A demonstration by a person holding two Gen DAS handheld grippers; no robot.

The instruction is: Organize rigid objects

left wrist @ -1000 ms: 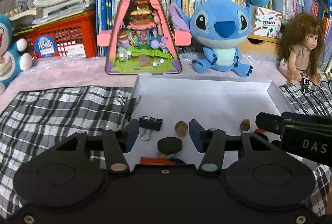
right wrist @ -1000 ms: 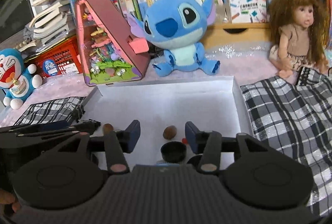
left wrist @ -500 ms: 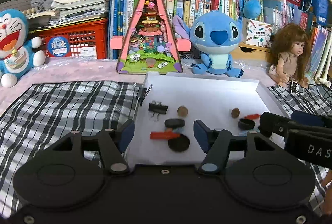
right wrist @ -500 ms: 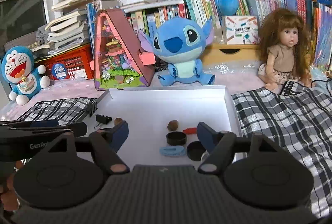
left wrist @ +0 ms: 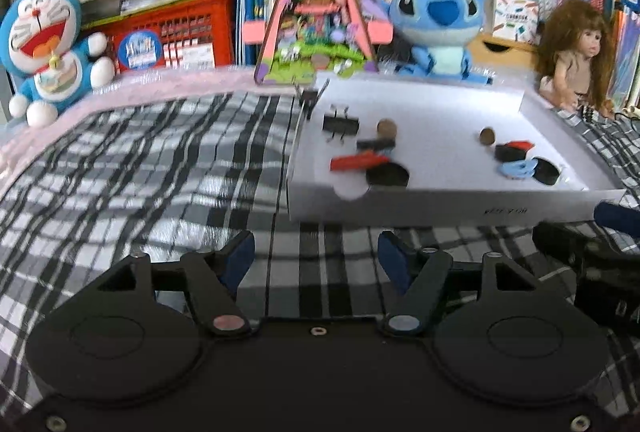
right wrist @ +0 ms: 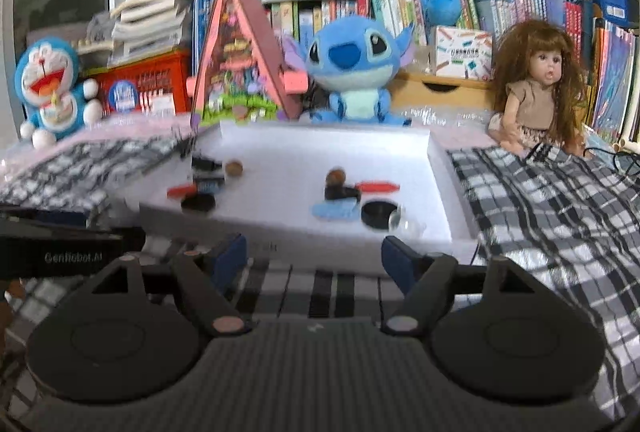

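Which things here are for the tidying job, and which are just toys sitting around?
For the job: white tray, black binder clip, red clip, blue clip, brown nuts.
Just around: Stitch plush, Doraemon plush, doll.

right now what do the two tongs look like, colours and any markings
Both tongs match: the left tongs and right tongs have black linkage arms, dark blue pads and two round black discs on the body. The left tongs' side, seen from the right wrist view, carries white lettering, partly blurred.

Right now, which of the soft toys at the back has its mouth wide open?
The Doraemon plush at far left: its red mouth is wide open. The Stitch plush and the doll show none.
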